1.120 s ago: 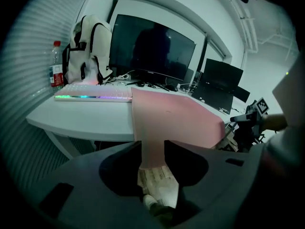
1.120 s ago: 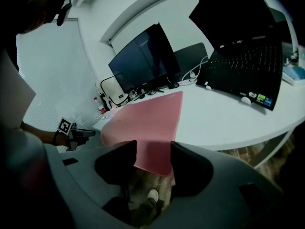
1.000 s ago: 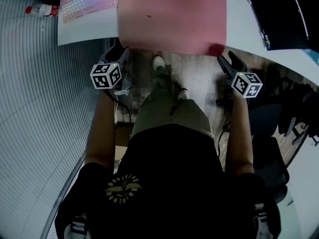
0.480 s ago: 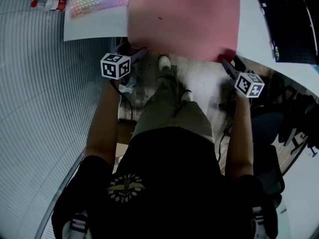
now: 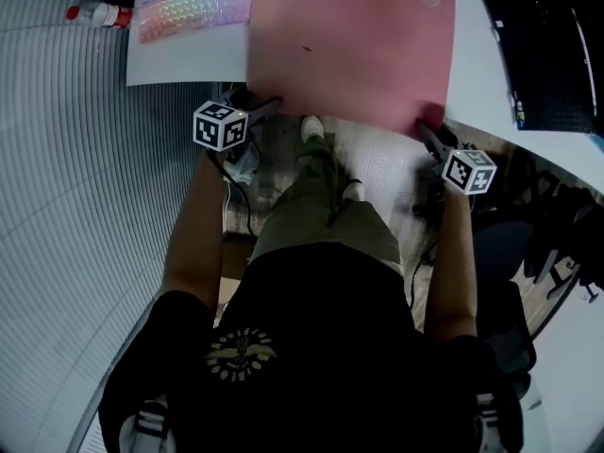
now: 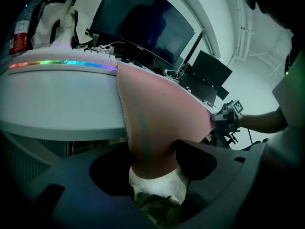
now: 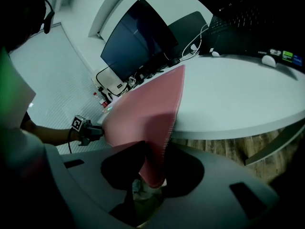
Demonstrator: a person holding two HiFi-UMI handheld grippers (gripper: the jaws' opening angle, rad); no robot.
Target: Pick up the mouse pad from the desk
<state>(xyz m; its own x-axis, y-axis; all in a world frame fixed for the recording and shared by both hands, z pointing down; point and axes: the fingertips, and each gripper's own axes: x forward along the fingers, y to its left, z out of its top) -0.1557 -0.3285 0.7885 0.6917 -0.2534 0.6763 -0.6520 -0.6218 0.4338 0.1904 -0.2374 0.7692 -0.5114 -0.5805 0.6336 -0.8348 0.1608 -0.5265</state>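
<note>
A large pink mouse pad (image 5: 349, 45) lies on the white desk (image 5: 189, 59), its near edge hanging over the desk's front. My left gripper (image 5: 262, 104) is at the pad's near left corner. In the left gripper view that corner (image 6: 152, 118) sits between wide jaws that are closing a little and not pressing on it (image 6: 152, 162). My right gripper (image 5: 427, 128) is at the near right corner. Its jaws are closing around the hanging corner (image 7: 155, 128), with a gap still showing on one side (image 7: 151, 175).
A backlit keyboard (image 5: 193, 9) and a red-capped bottle (image 5: 94, 14) lie left of the pad. A black laptop (image 5: 538, 55) sits to the right, a dark monitor (image 6: 138, 27) behind. The person's legs and shoe (image 5: 307, 125) are under the desk edge, a dark chair (image 5: 510, 253) at the right.
Both grippers have moved forward to the pad's near corners, which now lie between their jaws. The right gripper's jaws have narrowed.
</note>
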